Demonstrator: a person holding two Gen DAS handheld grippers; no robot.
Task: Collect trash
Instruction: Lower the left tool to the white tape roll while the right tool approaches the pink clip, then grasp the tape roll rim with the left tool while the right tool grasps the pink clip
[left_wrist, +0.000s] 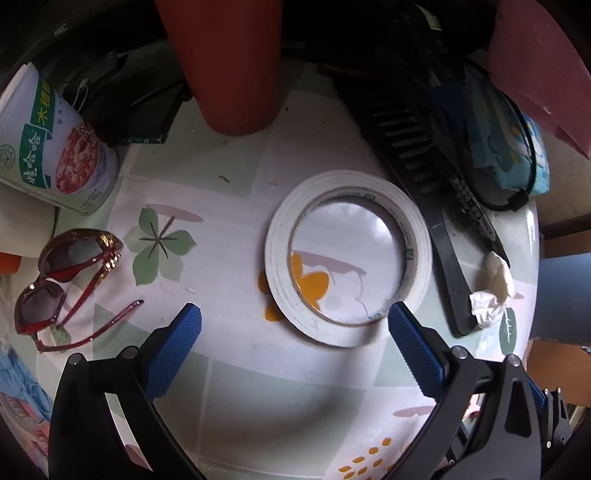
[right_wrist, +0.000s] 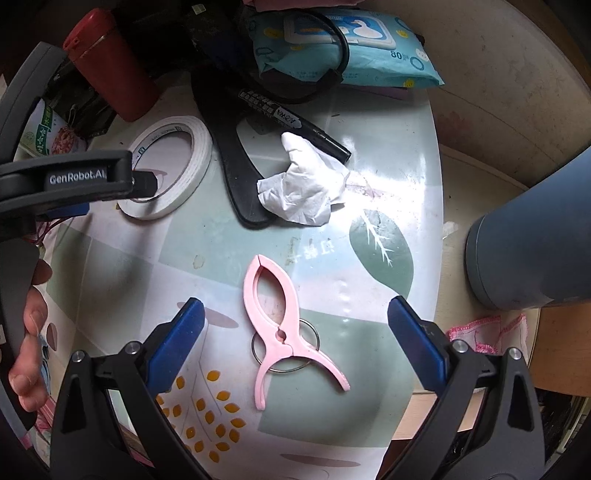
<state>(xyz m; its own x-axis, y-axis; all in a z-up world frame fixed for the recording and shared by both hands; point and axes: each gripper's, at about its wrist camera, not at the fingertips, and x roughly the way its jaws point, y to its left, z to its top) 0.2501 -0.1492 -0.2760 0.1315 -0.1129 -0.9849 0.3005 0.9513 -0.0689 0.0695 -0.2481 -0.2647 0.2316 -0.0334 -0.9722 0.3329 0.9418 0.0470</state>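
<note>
A crumpled white tissue (right_wrist: 303, 184) lies on the patterned tablecloth, partly over a black comb (right_wrist: 236, 170) and beside a black marker (right_wrist: 295, 122). The left wrist view shows the same tissue (left_wrist: 493, 291) at far right. My left gripper (left_wrist: 295, 317) stands open just above the table, its right fingertip at the rim of a white tape roll (left_wrist: 347, 254). My right gripper (right_wrist: 295, 314) is open too, hovering over a pink clothes peg (right_wrist: 284, 332); the tissue lies well ahead of it. Nothing is held in either one.
A red cup (left_wrist: 229, 66), a food can (left_wrist: 55, 147) and red sunglasses (left_wrist: 62, 288) sit on the left. A blue wipes pack (right_wrist: 354, 48) lies at the back, and a dark grey bin (right_wrist: 532, 240) stands off the table's right edge. A hand (right_wrist: 29, 339) grips the left tool.
</note>
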